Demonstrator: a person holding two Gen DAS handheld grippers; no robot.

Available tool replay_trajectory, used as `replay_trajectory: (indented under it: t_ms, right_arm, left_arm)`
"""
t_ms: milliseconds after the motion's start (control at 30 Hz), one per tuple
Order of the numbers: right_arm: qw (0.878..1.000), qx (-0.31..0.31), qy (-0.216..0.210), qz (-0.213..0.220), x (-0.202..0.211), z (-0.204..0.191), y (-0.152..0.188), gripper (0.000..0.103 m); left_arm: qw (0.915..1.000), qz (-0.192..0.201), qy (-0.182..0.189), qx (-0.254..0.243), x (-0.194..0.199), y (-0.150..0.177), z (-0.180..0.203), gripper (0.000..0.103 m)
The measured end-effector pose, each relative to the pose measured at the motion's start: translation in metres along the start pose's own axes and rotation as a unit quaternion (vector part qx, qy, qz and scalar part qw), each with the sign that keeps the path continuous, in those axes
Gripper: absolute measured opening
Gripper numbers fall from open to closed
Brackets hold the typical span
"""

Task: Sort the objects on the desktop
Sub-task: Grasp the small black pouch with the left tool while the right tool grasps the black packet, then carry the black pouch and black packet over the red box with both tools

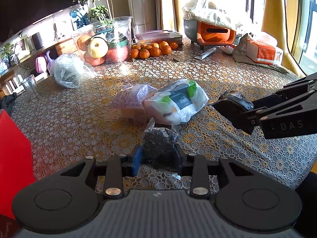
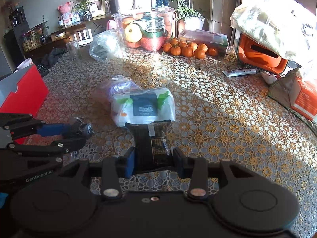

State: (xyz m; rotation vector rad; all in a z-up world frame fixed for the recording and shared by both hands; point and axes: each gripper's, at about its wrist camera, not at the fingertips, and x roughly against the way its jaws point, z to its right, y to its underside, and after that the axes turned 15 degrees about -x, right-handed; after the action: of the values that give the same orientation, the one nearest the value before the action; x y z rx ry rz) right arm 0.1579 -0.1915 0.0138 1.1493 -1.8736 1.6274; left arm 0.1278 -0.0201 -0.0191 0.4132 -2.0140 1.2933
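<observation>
The left hand-held gripper [image 1: 158,158] is clamped on a crinkled clear bag of dark contents [image 1: 160,144], held above the lace-covered worktop [image 1: 218,150] near its front edge. The right hand-held gripper [image 2: 153,158] grips a flat black packet [image 2: 152,140] in the same way. Just beyond both, toward the middle of the worktop, lie a white-and-green pack [image 2: 142,107] and, touching it, a pale printed bag [image 1: 130,99].

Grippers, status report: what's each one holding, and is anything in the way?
Left gripper shut on crinkled dark bag. Right gripper shut on black packet. White tissue pack and pink-printed pack lie just ahead.
</observation>
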Motion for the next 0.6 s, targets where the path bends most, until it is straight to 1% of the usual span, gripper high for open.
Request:
replay_trajectory:
  t_ms: [233,600]
  right_arm:
    - [0.999,0.021,-0.021,0.011,0.022,-0.03,0.001,0.04]
    - [0.996,0.061,-0.056,0.024,0.053,-0.095,0.008,0.04]
  left_arm:
    - [0.9997,0.0,-0.016,0.019,0.034,0.004,-0.016,0.033]
    - [0.9979,0.005,-0.041,0.049,0.089,0.022,-0.053,0.033]
